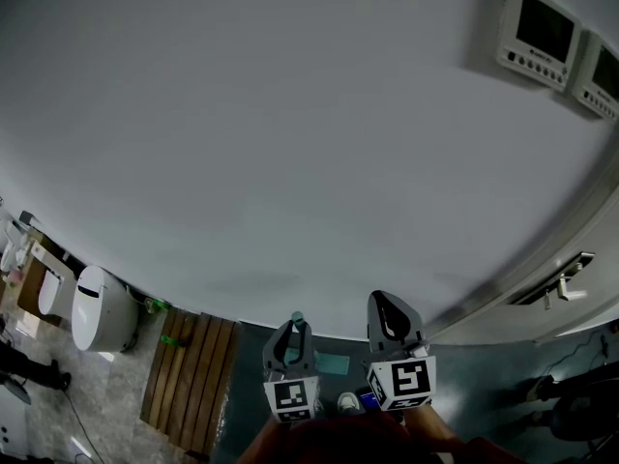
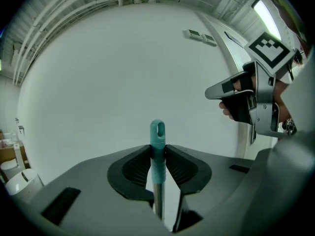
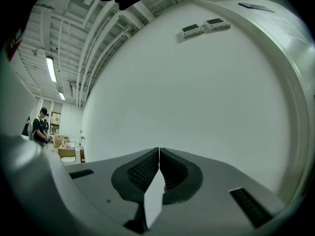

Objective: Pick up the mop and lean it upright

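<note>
Nearest: the left gripper point(image 1: 294, 329), grey with a black-and-white marker cube. Its black ribbed fingers point(image 2: 135, 166) are clamped on the mop point(image 2: 157, 146).
- Of the mop, a teal plastic grip with a hanging hole at the tip shows, and below it a silver metal shaft.
- The grip stands upright between the fingers, its tip poking just above them. The shaft runs down behind the gripper body.
- The mop is held in front of the plain white wall point(image 1: 290, 114). Cannot tell whether it touches the wall.

Right gripper point(image 3: 159, 155), same build:
- It is just to the right of the left one, held level and pointing at the same wall.
- Its fingers point(image 3: 142, 173) are pressed together with nothing between them.
- A hand point(image 2: 236, 98) grips it from behind.

Round about:
- Two grey wall control panels point(image 1: 537, 32) with dark screens sit side by side, high on the wall to the right.
- A pale door with a metal lever handle point(image 1: 566, 288) is at the right.
- The dark teal floor point(image 1: 484, 375) is below.
- A brown wooden slatted board point(image 1: 189, 380) lies on the floor to the left.
- A white rounded unit point(image 1: 102, 312) stands beyond the board, against the wall.
- A person point(image 3: 39, 127) stands far off to the left, near cardboard boxes, under a ceiling strip light point(image 3: 50, 69).
</note>
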The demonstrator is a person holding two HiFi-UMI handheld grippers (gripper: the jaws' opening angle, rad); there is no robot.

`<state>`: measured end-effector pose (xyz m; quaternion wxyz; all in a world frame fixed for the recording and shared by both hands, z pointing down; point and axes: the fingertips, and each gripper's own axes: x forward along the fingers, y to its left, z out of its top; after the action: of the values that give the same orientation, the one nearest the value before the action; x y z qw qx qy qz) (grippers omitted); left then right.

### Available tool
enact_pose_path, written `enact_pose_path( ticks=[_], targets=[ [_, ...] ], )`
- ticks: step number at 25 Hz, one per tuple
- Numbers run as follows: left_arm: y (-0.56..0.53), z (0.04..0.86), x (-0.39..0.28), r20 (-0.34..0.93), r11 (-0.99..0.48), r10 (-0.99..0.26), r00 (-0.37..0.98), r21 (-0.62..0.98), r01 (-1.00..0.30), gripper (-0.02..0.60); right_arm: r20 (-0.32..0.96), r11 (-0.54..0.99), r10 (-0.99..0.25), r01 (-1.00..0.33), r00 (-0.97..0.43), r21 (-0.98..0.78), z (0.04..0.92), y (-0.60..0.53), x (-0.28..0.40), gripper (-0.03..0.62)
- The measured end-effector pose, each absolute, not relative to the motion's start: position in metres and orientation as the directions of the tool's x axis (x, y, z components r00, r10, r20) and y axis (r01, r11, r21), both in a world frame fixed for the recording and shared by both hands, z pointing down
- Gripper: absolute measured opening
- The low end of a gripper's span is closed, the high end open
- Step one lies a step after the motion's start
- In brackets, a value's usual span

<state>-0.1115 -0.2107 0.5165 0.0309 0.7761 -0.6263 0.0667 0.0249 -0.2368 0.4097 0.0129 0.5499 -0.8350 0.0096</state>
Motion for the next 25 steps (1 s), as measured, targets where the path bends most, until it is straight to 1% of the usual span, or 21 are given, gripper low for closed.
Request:
enact_pose_path(
  ticks=[17, 25],
  targets=[
    [-0.278, 0.523, -0.107, 0.147, -0.234, -0.963, 0.225, -0.048, -0.971, 0.107, 0.022, 0.390, -0.921, -0.921, -0.390, -0.007, 0.407, -0.237, 0.025, 0.018],
    [-0.311, 0.527, -0.099, 0.187, -0.231, -0.958, 0.219, -0.046, -0.972, 0.107, 0.017, 0.390, -0.921, -0.921, -0.390, -0.014, 0.404, -0.236, 0.028, 0.018]
  ],
)
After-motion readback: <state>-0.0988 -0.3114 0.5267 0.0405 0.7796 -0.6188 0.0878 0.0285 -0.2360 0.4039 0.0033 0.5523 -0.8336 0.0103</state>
